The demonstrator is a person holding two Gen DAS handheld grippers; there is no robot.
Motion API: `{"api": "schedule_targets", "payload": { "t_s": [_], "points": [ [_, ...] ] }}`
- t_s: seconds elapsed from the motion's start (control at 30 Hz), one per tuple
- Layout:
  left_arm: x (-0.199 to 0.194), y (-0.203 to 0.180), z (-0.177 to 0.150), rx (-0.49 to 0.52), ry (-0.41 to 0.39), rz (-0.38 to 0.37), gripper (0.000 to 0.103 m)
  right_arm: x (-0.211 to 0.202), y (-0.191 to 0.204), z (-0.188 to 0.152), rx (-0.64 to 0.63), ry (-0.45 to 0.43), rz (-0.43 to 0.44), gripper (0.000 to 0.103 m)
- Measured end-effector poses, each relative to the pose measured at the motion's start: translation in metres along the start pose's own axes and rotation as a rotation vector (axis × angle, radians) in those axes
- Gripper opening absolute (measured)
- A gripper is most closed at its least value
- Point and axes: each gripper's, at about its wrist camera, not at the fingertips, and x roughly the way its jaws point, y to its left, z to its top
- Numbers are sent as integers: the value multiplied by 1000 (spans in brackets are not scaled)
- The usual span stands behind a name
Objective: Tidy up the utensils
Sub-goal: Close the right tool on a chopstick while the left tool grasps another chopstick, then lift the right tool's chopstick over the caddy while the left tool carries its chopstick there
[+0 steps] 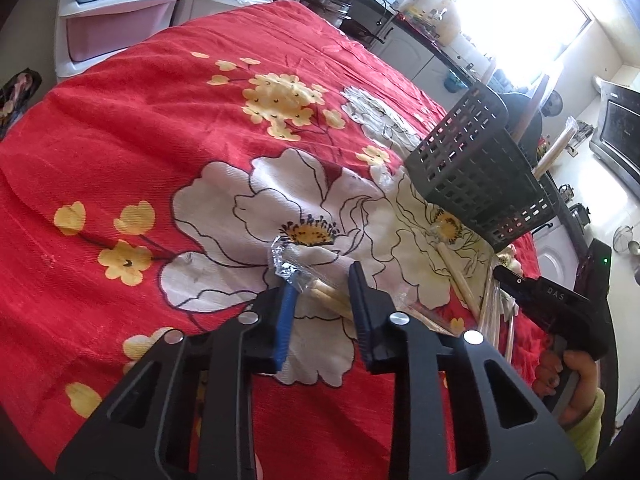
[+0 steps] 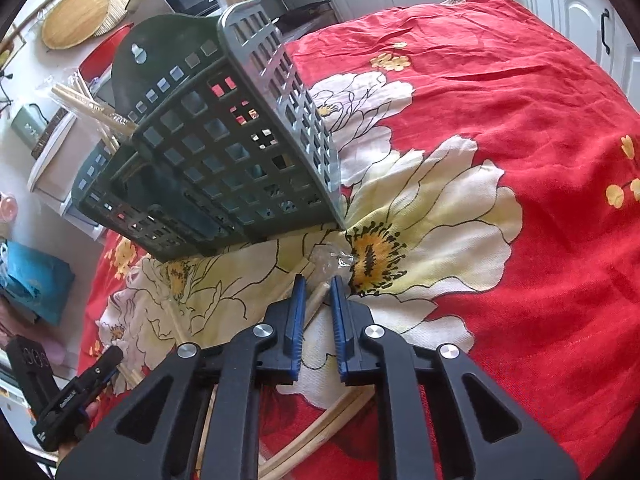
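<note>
A dark green slotted utensil basket [image 2: 224,152] stands on the red flowered cloth; it also shows in the left wrist view [image 1: 476,172]. Several wrapped chopsticks stick out of its far compartment [image 2: 84,104]. My left gripper [image 1: 322,280] is open around a clear-wrapped pair of chopsticks [image 1: 320,290] lying on the cloth. My right gripper [image 2: 318,284] is partly open, with a wrapped wooden chopstick [image 2: 316,300] between its blue pads, just in front of the basket. More loose chopsticks [image 1: 460,276] lie on the cloth between the grippers.
The table is covered by a red flowered cloth [image 1: 160,132]. Plastic drawer units [image 1: 120,8] stand beyond its far edge. A kitchen counter with a microwave [image 1: 616,136] runs along the right side. A round woven mat [image 2: 76,12] hangs behind the basket.
</note>
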Motion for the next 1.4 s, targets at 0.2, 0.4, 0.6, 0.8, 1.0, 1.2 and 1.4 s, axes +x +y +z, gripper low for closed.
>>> {"api": "schedule_targets", "payload": {
  "t_s": [0.2,0.4,0.6,0.8,1.0,1.2,1.4],
  "points": [
    [2,5,3,-21,9,-30,9,-11,-4,1,24,-27,20,9],
    [1,13,7,-67,16,-88,5,-26,-1,1,6,-65,28,7],
    [-15,6,12,-67,-19,-139,4,-47,10,2,-37,-108,61,7],
    [-51,-24,29,5,-113,-196,3,-73,30,5,-101,-167,89,6],
    [-83,-62,47,89,-199,-263,3,-100,48,7,-167,-230,112,6],
    [-99,-95,60,162,-242,-319,3,-123,65,11,-223,-290,132,6],
    [-108,-124,69,228,-269,-358,3,-144,77,16,-267,-344,147,6]
  ]
}}
